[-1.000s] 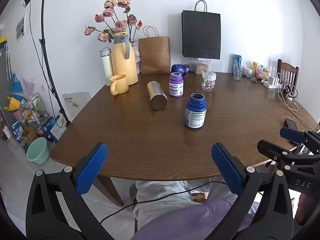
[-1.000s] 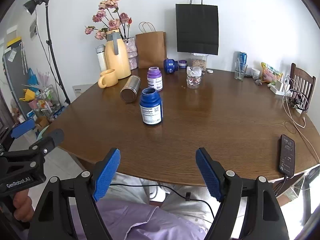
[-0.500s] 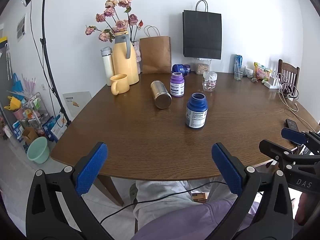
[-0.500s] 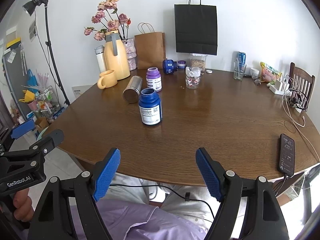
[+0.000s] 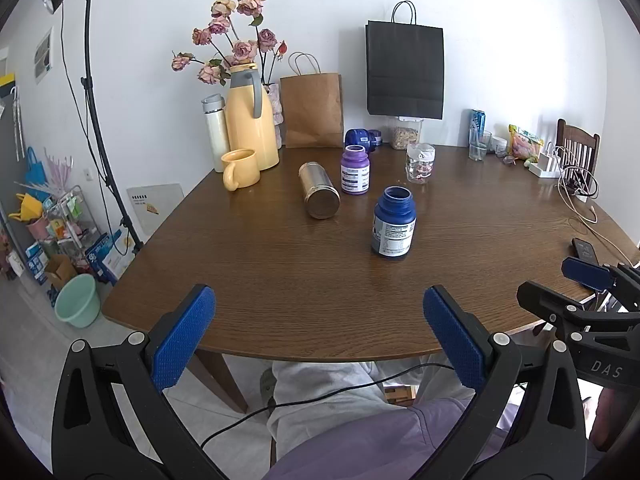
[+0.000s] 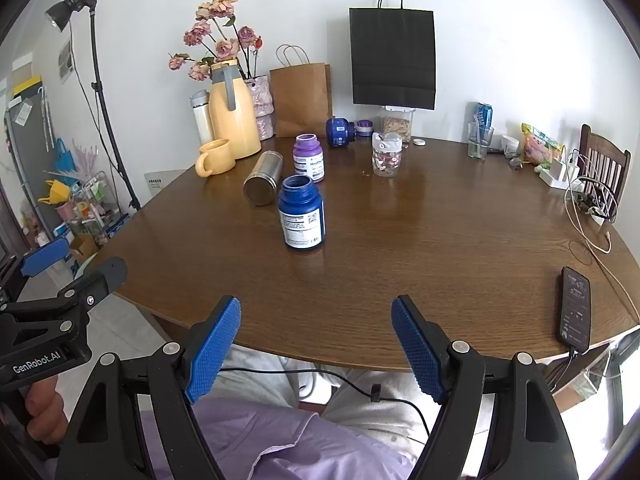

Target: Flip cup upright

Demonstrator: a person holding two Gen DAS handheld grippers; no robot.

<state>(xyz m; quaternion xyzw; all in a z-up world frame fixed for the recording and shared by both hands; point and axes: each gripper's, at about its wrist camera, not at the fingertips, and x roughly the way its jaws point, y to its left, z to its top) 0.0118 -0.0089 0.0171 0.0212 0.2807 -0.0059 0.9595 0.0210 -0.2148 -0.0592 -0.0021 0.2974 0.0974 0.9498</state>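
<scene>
A steel cup (image 5: 319, 195) (image 6: 264, 183) lies on its side on the brown table (image 5: 280, 280) (image 6: 420, 248), its flat end facing me. Just right of it stand an open dark blue bottle (image 5: 394, 227) (image 6: 302, 218) and a purple bottle (image 5: 355, 169) (image 6: 308, 157). My left gripper (image 5: 320, 332) is open at the table's near edge, well short of the cup. My right gripper (image 6: 316, 340) is open too, also at the near edge, nothing between its fingers. Each gripper shows at the side of the other's view.
A yellow mug (image 5: 239, 169), a yellow thermos jug (image 5: 250, 122), a white flask, flowers and paper bags (image 5: 313, 111) line the back. A clear jar (image 5: 419, 163), a glass (image 6: 479, 140), snacks, chargers with cables and a phone (image 6: 575, 307) occupy the right. A person's lap is below.
Both views have shifted very slightly; the table objects sit a touch differently in frame. Both grippers stay open and nothing on the table has moved.
</scene>
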